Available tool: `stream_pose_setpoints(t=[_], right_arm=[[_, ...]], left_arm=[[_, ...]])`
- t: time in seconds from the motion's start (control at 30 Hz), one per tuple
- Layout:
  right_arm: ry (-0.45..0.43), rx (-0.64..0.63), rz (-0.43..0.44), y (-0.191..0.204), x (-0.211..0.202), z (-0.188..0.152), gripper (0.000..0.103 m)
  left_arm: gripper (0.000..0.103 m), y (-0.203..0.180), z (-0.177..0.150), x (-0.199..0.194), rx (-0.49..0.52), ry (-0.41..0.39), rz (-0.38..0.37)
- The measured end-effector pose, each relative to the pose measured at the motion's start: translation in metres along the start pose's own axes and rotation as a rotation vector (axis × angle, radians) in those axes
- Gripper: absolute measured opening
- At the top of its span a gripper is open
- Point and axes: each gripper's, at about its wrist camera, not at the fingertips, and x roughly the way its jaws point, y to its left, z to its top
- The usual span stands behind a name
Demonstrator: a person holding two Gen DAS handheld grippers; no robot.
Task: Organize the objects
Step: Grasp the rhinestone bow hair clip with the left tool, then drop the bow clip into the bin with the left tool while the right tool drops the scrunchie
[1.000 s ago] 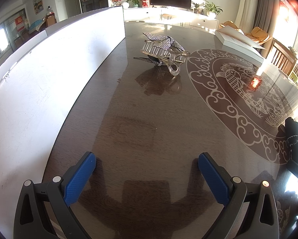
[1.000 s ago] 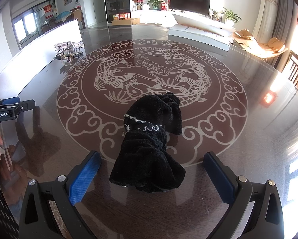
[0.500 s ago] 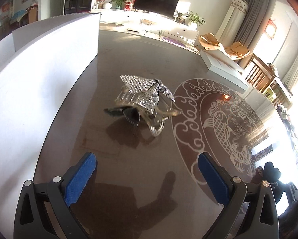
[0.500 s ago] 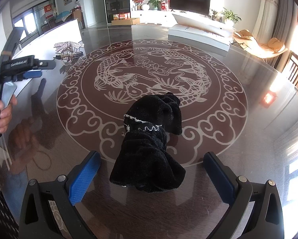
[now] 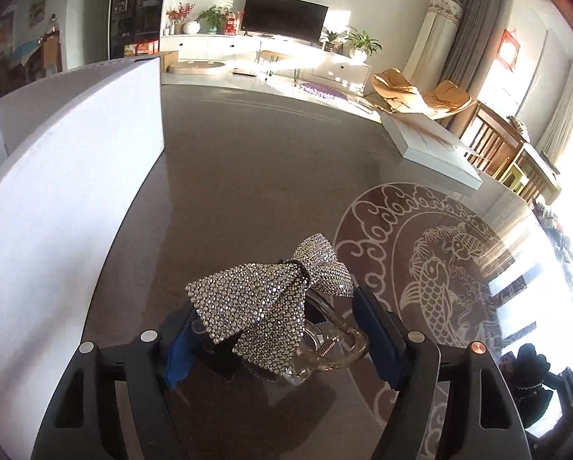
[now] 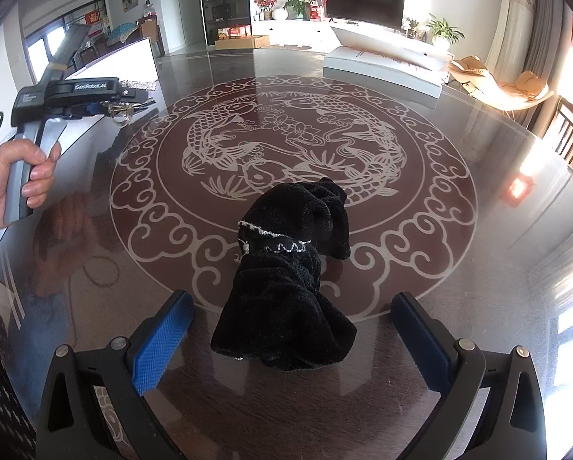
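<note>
A rhinestone bow hair clip on a clear claw clasp lies on the glossy brown table. My left gripper is around it; its jaws are closing, with the clip between the blue pads, and I see no firm press. In the right wrist view that gripper is at the far left, held by a person's hand. A black velvet cloth piece with silver trim lies on the table's fish pattern. My right gripper is open, its fingers on either side of the cloth's near end without touching it.
A tall white panel runs along the left side of the table, close to the clip. A flat white box lies at the far edge of the table. Wooden chairs stand past the right rim.
My left gripper has moved forward to the bow clip, which now sits between its fingers, and the jaws have narrowed. The right gripper and the black cloth have not moved.
</note>
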Motion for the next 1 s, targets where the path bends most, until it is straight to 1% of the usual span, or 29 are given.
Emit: stream_pose_setpoints(t=[0.03, 0.07, 0.1, 0.13, 0.2, 0.3, 0.33, 0.37, 0.4, 0.43, 0.47, 0.5, 0.57, 0.6, 0.67, 0.73, 0.8, 0.87, 0.93, 1.0], right_arm=[[-0.015, 0.020, 0.048, -0.005, -0.003, 0.000, 0.103], [-0.043, 0.056, 0.129, -0.013, -0.007, 0.000, 0.103], [-0.064, 0.096, 0.187, -0.021, -0.011, 0.000, 0.103], [-0.065, 0.134, 0.208, -0.028, -0.013, 0.003, 0.103], [-0.048, 0.151, 0.208, -0.033, -0.014, 0.015, 0.103], [0.012, 0.058, 0.204, -0.021, -0.004, 0.038, 0.103], [0.064, 0.012, 0.188, -0.014, 0.006, 0.042, 0.093], [0.113, -0.027, 0.158, -0.008, 0.014, 0.044, 0.057], [0.116, -0.075, 0.095, -0.001, 0.015, 0.045, 0.045], [0.134, -0.103, 0.081, 0.004, 0.016, 0.045, 0.040], [0.157, -0.104, 0.086, 0.007, 0.017, 0.047, 0.039], [0.161, -0.101, 0.086, 0.010, 0.016, 0.048, 0.039], [0.139, -0.118, 0.085, 0.025, 0.008, 0.058, 0.039], [0.119, -0.125, 0.112, 0.039, 0.002, 0.067, 0.039], [0.063, -0.151, 0.200, 0.074, -0.014, 0.092, 0.039], [0.005, -0.205, 0.295, 0.122, -0.033, 0.119, 0.039], [-0.041, -0.264, 0.398, 0.179, -0.047, 0.145, 0.039], [-0.072, -0.316, 0.493, 0.237, -0.055, 0.169, 0.039], [-0.082, -0.359, 0.565, 0.292, -0.055, 0.190, 0.039], [-0.069, -0.398, 0.588, 0.343, -0.045, 0.207, 0.039]], left_arm=[[0.074, 0.001, -0.006, -0.010, -0.013, -0.006, -0.007], [0.074, 0.001, -0.012, -0.020, -0.019, -0.014, -0.011], [0.074, 0.000, -0.019, -0.032, -0.017, -0.023, -0.013], [0.074, -0.001, -0.024, -0.042, -0.011, -0.033, -0.013], [0.074, -0.003, -0.033, -0.061, -0.005, -0.049, -0.014], [0.074, -0.001, -0.045, -0.092, -0.026, -0.065, -0.030], [0.074, -0.001, -0.047, -0.100, -0.035, -0.072, -0.037], [0.074, 0.000, -0.049, -0.108, -0.044, -0.079, -0.042], [0.074, 0.002, -0.051, -0.118, -0.052, -0.088, -0.047], [0.074, 0.004, -0.052, -0.127, -0.062, -0.100, -0.051], [0.074, 0.008, -0.053, -0.138, -0.072, -0.112, -0.053], [0.074, 0.015, -0.054, -0.149, -0.087, -0.124, -0.054], [0.074, 0.034, -0.054, -0.170, -0.125, -0.144, -0.058], [0.074, 0.045, -0.052, -0.180, -0.143, -0.154, -0.052], [0.074, 0.072, -0.047, -0.199, -0.181, -0.174, -0.021], [0.074, 0.103, -0.043, -0.216, -0.207, -0.189, 0.047], [0.074, 0.138, -0.042, -0.230, -0.242, -0.190, 0.126], [0.074, 0.169, -0.042, -0.236, -0.278, -0.169, 0.197], [0.074, 0.195, -0.046, -0.236, -0.304, -0.133, 0.275], [0.074, 0.218, -0.051, -0.230, -0.326, -0.083, 0.323]])
